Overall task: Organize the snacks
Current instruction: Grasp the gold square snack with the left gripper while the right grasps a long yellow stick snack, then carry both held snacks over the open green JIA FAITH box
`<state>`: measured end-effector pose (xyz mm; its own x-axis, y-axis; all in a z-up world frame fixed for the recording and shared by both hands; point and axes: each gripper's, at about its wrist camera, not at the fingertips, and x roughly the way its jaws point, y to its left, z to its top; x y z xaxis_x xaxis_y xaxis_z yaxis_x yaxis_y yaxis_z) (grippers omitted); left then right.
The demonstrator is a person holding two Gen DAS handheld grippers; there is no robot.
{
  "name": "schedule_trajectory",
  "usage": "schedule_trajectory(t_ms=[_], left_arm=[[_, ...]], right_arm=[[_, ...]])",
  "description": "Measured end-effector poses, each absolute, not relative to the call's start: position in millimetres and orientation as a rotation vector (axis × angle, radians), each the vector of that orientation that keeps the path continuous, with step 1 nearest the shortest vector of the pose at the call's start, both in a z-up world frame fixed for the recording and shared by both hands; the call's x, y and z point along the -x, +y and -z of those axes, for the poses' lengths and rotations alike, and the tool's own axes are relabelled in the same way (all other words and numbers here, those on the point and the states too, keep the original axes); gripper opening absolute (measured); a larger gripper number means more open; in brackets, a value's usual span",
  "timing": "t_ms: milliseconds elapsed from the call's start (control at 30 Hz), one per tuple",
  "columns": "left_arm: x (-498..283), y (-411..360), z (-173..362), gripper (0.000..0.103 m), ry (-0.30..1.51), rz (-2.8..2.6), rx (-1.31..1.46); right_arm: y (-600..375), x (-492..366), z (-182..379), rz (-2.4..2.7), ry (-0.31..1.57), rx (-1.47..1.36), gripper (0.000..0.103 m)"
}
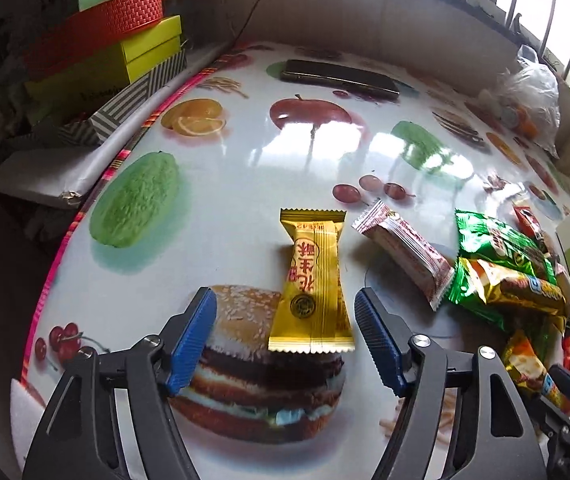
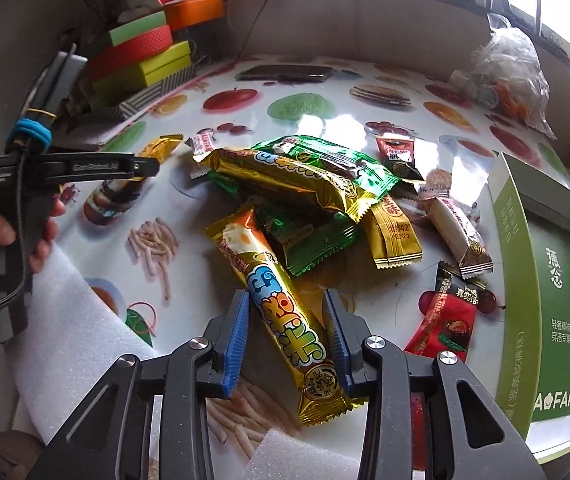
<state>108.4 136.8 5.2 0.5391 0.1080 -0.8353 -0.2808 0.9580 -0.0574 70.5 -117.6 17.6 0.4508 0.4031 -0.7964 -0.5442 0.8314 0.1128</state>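
my left claw hangs released over a gold candy bar that lies apart from the rest on the counter; the bar sits between the blue pads, nearer the right one, and neither pad touches it. my right claw has a long gold snack tube with blue lettering between its pads. they stand close against its sides, but i cannot tell whether they press on it yet.

i judge the sorting barely begun. most snacks are heaped together in front of the right claw: a green packet, a second gold tube lying across it, a small gold bar, a white and red bar and a red packet near the heap's edge. the open green and white box on the right of the heap looks empty where i can see in, so nearly everything is left to place.

the counter is glossy and printed with fruit, a burger and fries, with bright window glare. a dark flat case lies at its far side, stacked coloured boxes stand off the left edge, and a clear plastic bag sits at the far right, below barred windows.
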Motion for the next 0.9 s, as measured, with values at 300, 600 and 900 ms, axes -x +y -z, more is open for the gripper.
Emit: schedule_trajectory(t_ms=[300, 600, 900], left_arm=[[-111.6, 136.0, -8.7, 0.034, 0.962, -0.244, 0.184], [-106.4, 137.1, -12.2, 0.029, 0.952, -0.237, 0.209], [-82.6, 125.2, -31.3, 0.029, 0.902, -0.211, 0.199]], right_arm=[[-118.7, -71.2, -18.3, -0.6, 0.934, 0.157, 0.033], [-119.6, -67.0, -20.5, -0.612, 0.922, 0.147, 0.026], [-124.0, -63.1, -29.1, -0.615, 0.884, 0.127, 0.025]])
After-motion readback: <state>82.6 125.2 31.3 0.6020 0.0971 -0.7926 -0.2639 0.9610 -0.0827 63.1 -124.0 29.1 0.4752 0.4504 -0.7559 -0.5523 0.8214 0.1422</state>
